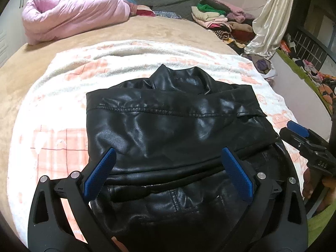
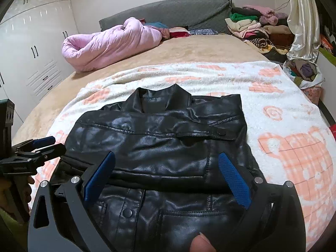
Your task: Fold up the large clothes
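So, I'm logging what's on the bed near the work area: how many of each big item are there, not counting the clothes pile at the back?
Black jacket: 1
White-and-pink towel: 1
Pink quilt: 1
Total: 3

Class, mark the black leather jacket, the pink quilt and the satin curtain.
black leather jacket (image 1: 168,130): left wrist view, folded back panel.
pink quilt (image 2: 109,42): right wrist view, middle of roll.
satin curtain (image 1: 271,21): left wrist view, hanging folds.
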